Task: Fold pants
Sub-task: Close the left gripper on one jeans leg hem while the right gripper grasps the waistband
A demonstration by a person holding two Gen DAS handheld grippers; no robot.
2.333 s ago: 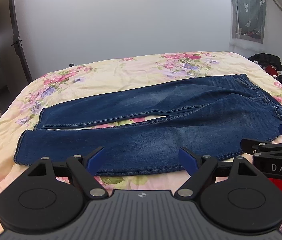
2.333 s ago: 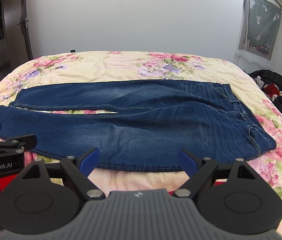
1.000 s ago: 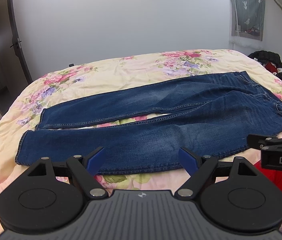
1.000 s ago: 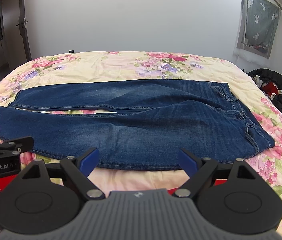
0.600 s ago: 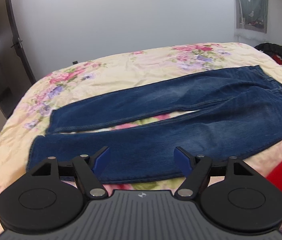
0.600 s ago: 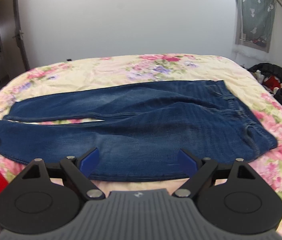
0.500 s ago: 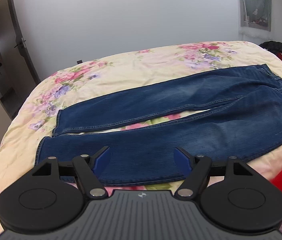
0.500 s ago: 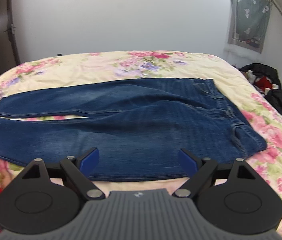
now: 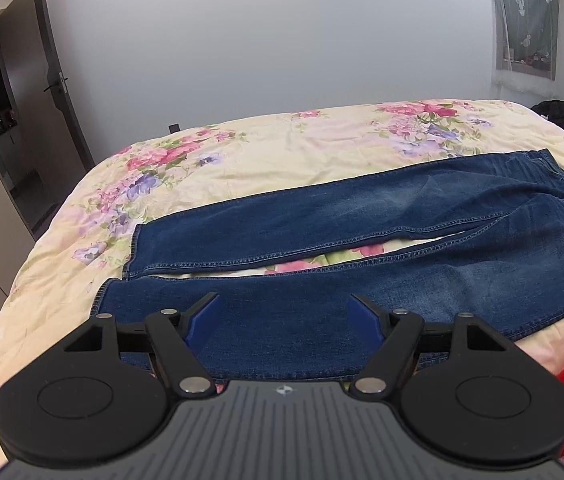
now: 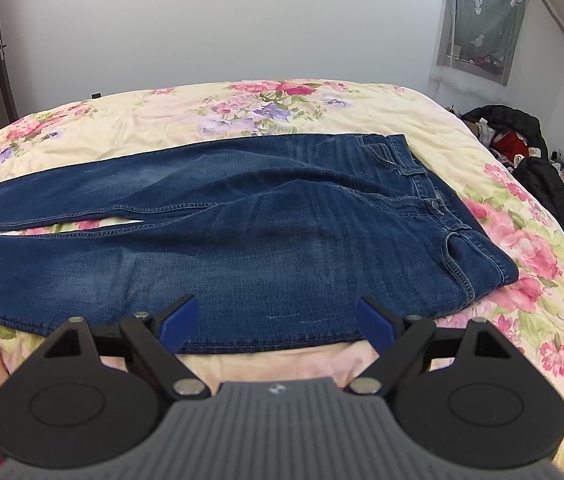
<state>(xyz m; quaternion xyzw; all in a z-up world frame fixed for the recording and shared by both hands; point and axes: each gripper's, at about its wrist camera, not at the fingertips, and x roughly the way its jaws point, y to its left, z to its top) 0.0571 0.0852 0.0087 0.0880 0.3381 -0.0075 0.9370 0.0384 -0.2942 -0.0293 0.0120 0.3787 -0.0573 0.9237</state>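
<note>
jeans [image 10: 241, 240] lie flat along the bed's [image 10: 522, 264] near edge, left gripper [image 9: 284, 318] and right gripper [image 10: 277, 320] both wide open, holding nothing.

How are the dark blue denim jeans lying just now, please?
Spread flat, unfolded: the dark blue denim jeans lie full length on the floral bedspread, legs slightly parted.

The pants [image 9: 362, 240] I was to fold were dark blue jeans, lying flat and unfolded across the bed, face up. Their waistband [image 10: 434, 200] sat at my right, button and pocket openings showing, and the two legs ran off to my left, ending in hems [image 9: 129, 256] set slightly apart. A narrow gap parted the legs along the inseam. The near leg lay closest to me, its denim faintly faded.
</note>
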